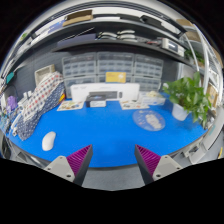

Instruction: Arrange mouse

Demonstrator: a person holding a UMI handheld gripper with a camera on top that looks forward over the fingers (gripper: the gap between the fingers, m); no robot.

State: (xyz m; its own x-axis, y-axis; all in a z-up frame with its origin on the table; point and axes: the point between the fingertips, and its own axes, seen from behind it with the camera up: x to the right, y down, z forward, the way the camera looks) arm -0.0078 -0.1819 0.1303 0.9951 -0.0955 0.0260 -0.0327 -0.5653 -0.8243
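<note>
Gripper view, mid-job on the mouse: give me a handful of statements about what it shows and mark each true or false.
1. The mouse is white and lies on the blue mat. True.
2. The gripper has its jaws shut on the mouse. False: the jaws are open with nothing between them, and the mouse lies ahead of them, off to the left.
3. A potted plant stands at the right side of the mat. True.
4. The plant stands right beside the mouse. False: they are at opposite sides of the mat.
5. A white keyboard sits beyond the mat's far edge. True.
</note>
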